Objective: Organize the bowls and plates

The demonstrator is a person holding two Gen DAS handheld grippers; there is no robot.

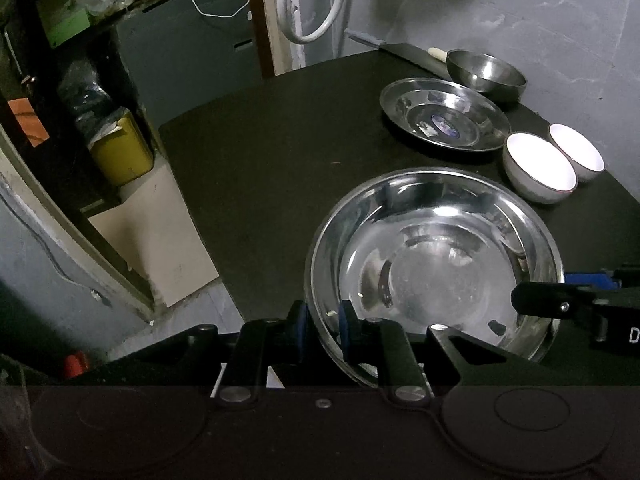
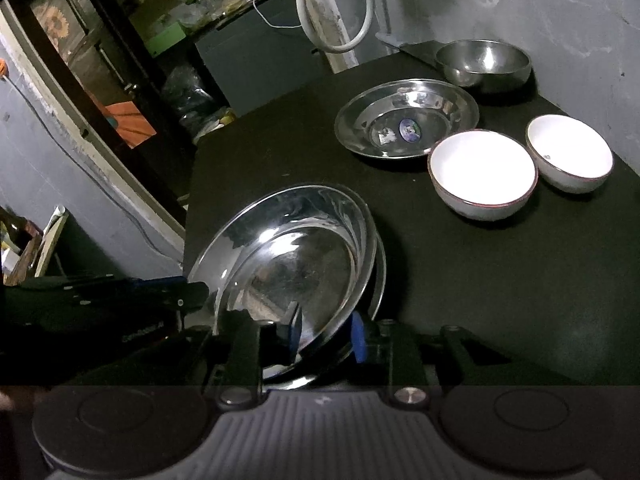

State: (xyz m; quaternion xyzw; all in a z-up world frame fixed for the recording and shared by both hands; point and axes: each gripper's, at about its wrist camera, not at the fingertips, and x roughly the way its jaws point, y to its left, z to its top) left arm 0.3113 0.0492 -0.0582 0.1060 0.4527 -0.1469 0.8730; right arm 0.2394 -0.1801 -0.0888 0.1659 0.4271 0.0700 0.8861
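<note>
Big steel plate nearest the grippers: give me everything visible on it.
The big steel plate is round, shiny metal with a flat centre, sloped wall and rolled rim, and nothing in it. The left gripper clamps its near-left rim between blue pads; the right gripper straddles the opposite rim. In the right wrist view it looks tilted, and a second rim edge shows beneath, so it may sit on another plate; I cannot confirm that. It sits at the near part of the black table.

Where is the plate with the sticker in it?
The steel plate with the sticker sits at the far side of the black table, in front of the steel bowl and just left of the two white bowls.
</note>
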